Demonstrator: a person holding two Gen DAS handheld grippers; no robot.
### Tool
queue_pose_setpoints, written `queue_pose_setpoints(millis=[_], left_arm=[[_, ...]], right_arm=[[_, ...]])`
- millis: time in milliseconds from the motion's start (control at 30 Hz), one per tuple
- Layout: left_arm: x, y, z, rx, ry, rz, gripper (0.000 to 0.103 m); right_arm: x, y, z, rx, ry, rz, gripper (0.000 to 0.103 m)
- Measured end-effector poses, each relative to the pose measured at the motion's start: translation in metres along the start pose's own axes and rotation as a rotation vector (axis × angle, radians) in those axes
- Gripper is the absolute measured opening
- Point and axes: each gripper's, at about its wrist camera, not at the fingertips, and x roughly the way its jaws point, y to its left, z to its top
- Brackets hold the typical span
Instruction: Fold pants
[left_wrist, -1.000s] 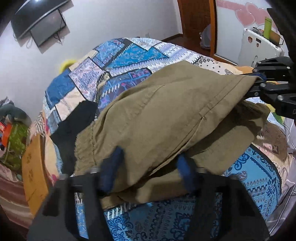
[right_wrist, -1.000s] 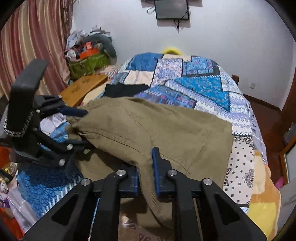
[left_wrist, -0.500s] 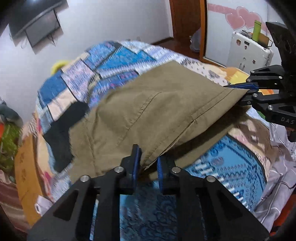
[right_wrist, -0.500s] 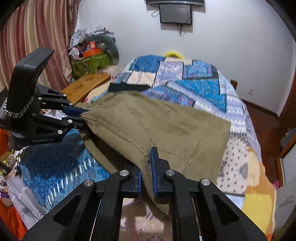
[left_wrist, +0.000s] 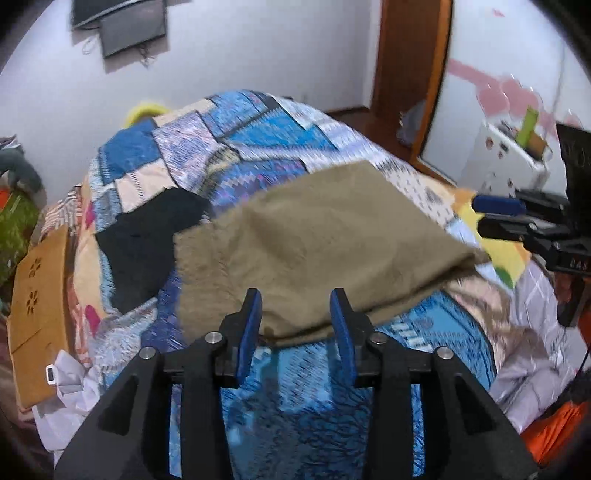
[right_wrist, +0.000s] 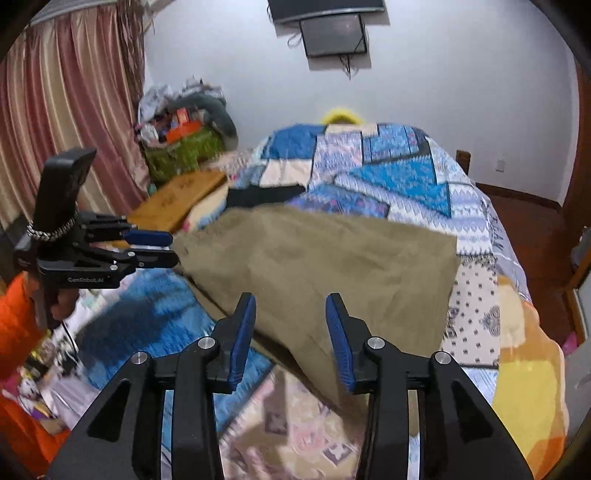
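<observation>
Matt olive cloth pants (left_wrist: 317, 251), patterned cloth quilt (left_wrist: 236, 147), matt black plastic tool (left_wrist: 295, 325), smooth wooden board (left_wrist: 38, 295)

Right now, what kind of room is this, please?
Most likely a bedroom in a home: a bed under a blue patchwork quilt, a flat black screen on the white wall and striped pink curtains by the bed.

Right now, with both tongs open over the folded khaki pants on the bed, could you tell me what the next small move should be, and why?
Probably draw both tongs back a little. The left tongs and right tongs have just opened, their jaws apart with no cloth pinched. The khaki pants lie folded on the quilt. Pulling clear gives a view of whether the edges line up before any further fold.
</observation>
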Motion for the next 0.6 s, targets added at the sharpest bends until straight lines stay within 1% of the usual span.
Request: queue_pose_setpoints(millis=[33,100,200,267,333,367,400,500,533,600], left_arm=[[-0.001,0.004,0.004,-0.011,-0.009,0.012,0.043],[0.0,0.015,0.012,-0.041,-0.02,0.031,0.043],[0.009,0.03,0.024,-0.088,-0.021,0.04,0.043],[0.018,0.039,0.027,-0.118,-0.007,0.034,0.043],[0.03,0.046,0.027,-0.158,0.02,0.003,0.043],[0.038,0.049,0.025,-0.174,0.042,-0.011,0.043],[0.046,0.05,0.022,-0.178,0.062,-0.01,0.043],[0.069,0.05,0.005,-0.158,0.125,0.039,0.043],[0.075,0.051,-0.005,-0.15,0.141,0.055,0.044],[0.076,0.056,-0.016,-0.159,0.136,0.048,0.048]], right_arm=[[0.002,0.0,0.006,0.013,-0.016,0.004,0.036],[0.009,0.001,0.015,0.036,-0.03,0.007,0.036],[0.027,0.003,0.025,0.058,-0.029,0.008,0.036],[0.04,0.003,0.027,0.071,-0.008,0.009,0.036],[0.055,0.004,0.026,0.092,0.021,0.032,0.036],[0.063,0.003,0.024,0.103,0.044,0.039,0.036],[0.072,0.002,0.021,0.114,0.072,0.043,0.036],[0.086,-0.003,0.006,0.149,0.136,0.074,0.036],[0.086,-0.004,0.001,0.154,0.146,0.071,0.036],[0.084,-0.007,-0.011,0.15,0.172,0.057,0.036]])
